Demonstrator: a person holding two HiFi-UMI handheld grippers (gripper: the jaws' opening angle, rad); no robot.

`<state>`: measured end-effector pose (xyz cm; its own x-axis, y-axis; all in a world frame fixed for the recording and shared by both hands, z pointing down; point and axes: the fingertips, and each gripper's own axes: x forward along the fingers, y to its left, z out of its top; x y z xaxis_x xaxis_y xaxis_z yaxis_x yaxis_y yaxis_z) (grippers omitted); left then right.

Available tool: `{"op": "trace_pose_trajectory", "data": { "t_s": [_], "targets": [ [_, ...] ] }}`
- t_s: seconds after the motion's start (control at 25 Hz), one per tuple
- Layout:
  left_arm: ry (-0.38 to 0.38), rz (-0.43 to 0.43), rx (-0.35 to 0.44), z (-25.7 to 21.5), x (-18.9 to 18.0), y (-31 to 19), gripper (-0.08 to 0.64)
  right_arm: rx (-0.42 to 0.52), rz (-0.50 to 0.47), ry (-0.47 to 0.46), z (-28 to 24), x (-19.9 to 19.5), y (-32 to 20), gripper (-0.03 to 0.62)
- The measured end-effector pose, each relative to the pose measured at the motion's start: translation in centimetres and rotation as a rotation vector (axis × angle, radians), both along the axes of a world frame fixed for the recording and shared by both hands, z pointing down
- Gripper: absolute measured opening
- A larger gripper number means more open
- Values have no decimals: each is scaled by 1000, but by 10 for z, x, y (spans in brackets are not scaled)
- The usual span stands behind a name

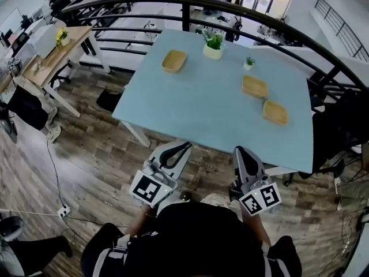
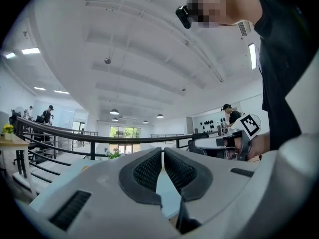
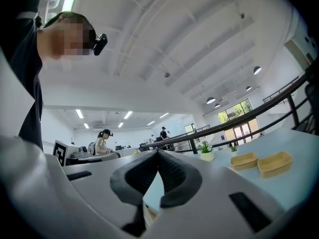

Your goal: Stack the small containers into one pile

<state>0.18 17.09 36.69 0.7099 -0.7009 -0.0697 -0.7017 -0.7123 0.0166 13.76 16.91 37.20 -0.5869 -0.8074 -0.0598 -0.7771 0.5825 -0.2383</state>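
Head view from above, plus both gripper views. A light-blue table fills the centre. The person stands at its near edge w/ both grippers held short of the tabletop, over the wood floor.

Left gripper: jaws closed, ribbed pads meeting at the tips, nothing betw. them. Right gripper: jaws likewise together at the tips, nothing gripped. Both point roughly level toward the table. Each carries a marker cube, left & right, close to the person's body.

The small containers are three shallow tan trays, all resting flat on the table, none stacked:
- container A: far-left part of the table, alone, well apart from the other two
- container B: right of centre
- container C: just beside B, nearer the person, toward the right edge

In the right gripper view B & C lie side by side, right of the jaws.

Other items: a large potted plant in a white pot at the far edge. A small potted plant sits betw. it & container B. A dark railing curves round behind the table. A wooden desk w/ yellow flowers stands far left. The left gripper view shows the right gripper & its cube at right
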Motion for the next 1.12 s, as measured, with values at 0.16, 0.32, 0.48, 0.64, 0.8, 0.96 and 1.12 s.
{"op": "trace_pose_trajectory", "data": {
  "t_s": [0.16, 0.32, 0.48, 0.64, 0.8, 0.96, 1.12],
  "targets": [
    [-1, 15, -26, 11, -3, -7, 24, -11, 32, -4, 3, 2, -7, 0],
    [1, 21, -35, 14, 6, -30, 25, -25, 62, 24, 11, 17, -30, 0],
    [-13, 2, -36, 12, -2, -49, 25, -36, 73, 34, 14, 19, -56, 0],
    [-15, -33, -43, 7, -15, -71, 23, -39, 28, 73, 14, 5, -83, 0],
    [-20, -50, -41, 11, -18, -99, 25, -38, 4, 57, 18, -1, -110, 0],
    [-22, -44, -36, 7, -8, -128, 25, -52, 2, 22, 16, 3, -141, 2],
    [-36, -32, -31, 4, 2, -161, 25, -58, 22, 2, 13, 14, -173, 0]
  ]
}}
